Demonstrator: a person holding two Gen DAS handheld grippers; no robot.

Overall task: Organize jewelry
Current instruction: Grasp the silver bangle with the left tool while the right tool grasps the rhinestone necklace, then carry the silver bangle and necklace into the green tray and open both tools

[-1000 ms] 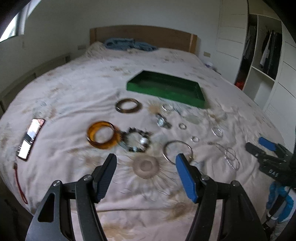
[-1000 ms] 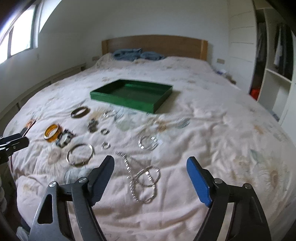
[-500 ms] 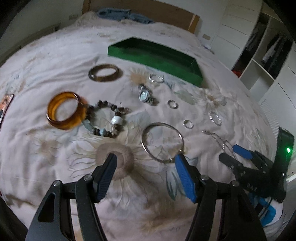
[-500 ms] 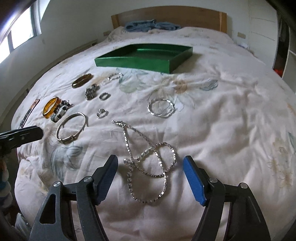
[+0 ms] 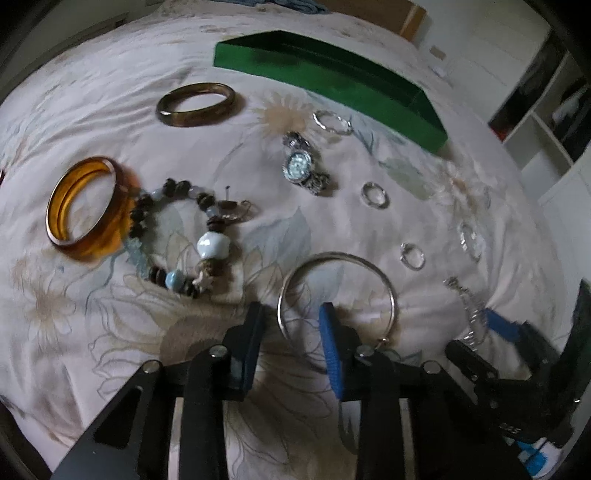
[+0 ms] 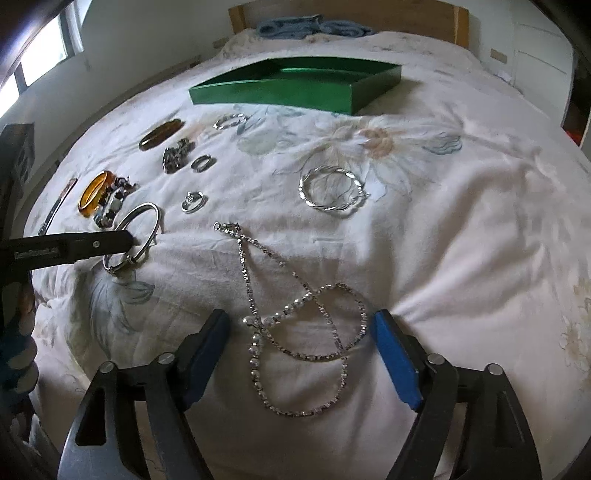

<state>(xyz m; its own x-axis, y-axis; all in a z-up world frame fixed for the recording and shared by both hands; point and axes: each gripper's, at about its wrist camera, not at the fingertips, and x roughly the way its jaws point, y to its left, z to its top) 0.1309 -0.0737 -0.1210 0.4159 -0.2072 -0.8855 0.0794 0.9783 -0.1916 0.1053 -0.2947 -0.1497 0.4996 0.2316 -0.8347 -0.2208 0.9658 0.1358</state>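
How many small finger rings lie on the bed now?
2. One ring lies beside the watch; the other ring lies nearer, right of the thin silver bangle. Folds may hide others.

1. Bed [image 6: 461,206]: fills most of both frames; pale cover printed with large faded flowers.
2. Headboard [image 6: 458,18]: light wood, top centre of the right wrist frame.
3. Blue cloth [image 6: 310,26]: bunched just before the headboard.
4. Window [image 6: 40,59]: upper left; daylight enters here.
5. Wall [image 6: 147,22]: plain white, behind the bed.
6. Open shelving [image 5: 546,110]: white, upper right of the left wrist frame; contents blurred.
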